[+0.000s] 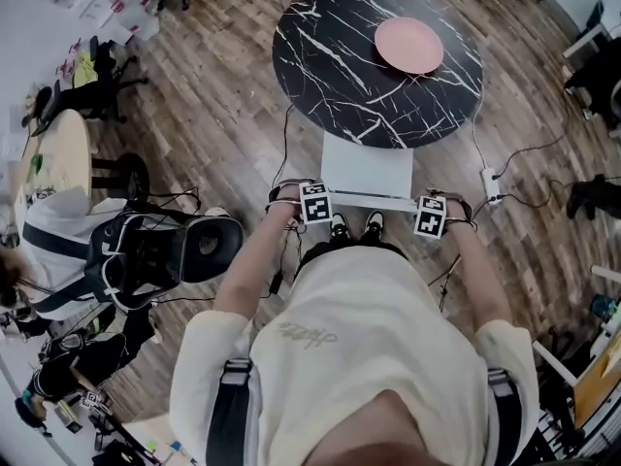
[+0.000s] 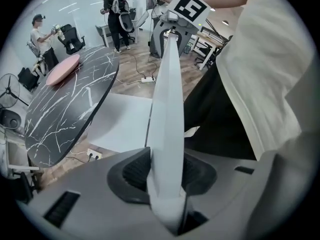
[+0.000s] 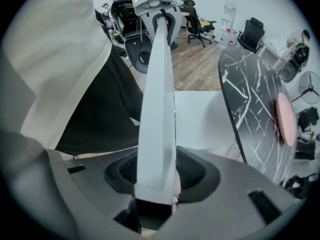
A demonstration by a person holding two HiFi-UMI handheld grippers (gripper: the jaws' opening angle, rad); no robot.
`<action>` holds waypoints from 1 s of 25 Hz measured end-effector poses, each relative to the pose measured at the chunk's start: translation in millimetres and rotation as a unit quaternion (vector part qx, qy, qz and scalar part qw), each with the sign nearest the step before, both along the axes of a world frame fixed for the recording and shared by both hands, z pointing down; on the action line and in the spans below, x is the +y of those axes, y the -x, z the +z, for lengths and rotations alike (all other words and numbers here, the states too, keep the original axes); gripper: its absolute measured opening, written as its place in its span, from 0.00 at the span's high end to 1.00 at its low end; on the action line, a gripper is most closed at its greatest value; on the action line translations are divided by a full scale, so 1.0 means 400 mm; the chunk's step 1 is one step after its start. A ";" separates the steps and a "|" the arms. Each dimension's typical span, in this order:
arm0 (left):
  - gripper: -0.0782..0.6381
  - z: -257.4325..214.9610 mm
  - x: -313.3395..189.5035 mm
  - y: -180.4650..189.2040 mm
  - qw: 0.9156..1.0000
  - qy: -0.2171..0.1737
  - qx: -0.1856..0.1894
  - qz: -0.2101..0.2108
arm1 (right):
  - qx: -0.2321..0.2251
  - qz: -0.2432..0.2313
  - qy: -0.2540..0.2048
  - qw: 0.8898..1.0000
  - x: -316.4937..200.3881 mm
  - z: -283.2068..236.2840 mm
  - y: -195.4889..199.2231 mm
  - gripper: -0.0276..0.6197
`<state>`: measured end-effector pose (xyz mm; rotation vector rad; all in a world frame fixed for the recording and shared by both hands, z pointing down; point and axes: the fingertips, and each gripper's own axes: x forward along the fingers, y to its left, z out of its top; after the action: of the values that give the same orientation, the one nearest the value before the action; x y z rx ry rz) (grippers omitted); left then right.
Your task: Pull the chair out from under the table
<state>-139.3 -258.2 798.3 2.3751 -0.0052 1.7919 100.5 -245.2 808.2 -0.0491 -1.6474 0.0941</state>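
Chair (image 1: 367, 168), white, stands directly in front of the person with the far end of its seat tucked under a round black marbled surface (image 1: 320, 56) that carries a pink plate (image 1: 408, 45). In the head view, the left gripper (image 1: 313, 205) and right gripper (image 1: 431, 217) point down onto the top edge of the chair back, one near each end. To do this step well, I judge both grips should be firm before pulling. The pull should come straight back toward the person and evenly on both sides, so the chair neither twists nor tips. Cables lie on the floor nearby.

In the left gripper view, the chair back's top edge runs away from the camera to the right gripper at its far end. The left jaws are partly closed and clamped on that edge, with a dark pad against each face.

In the right gripper view, the same edge fills the gap between the right jaws. They are partly closed and appear to press on both faces of the edge.
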 end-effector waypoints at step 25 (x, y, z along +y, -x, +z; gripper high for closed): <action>0.75 0.009 0.003 0.010 1.000 -0.025 -0.016 0.002 | -0.022 0.050 -0.037 0.998 -0.013 0.000 0.010 0.77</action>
<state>-143.4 -257.0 801.9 2.3814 -0.0493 1.8536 96.4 -250.3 808.1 0.0880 -1.6958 0.1087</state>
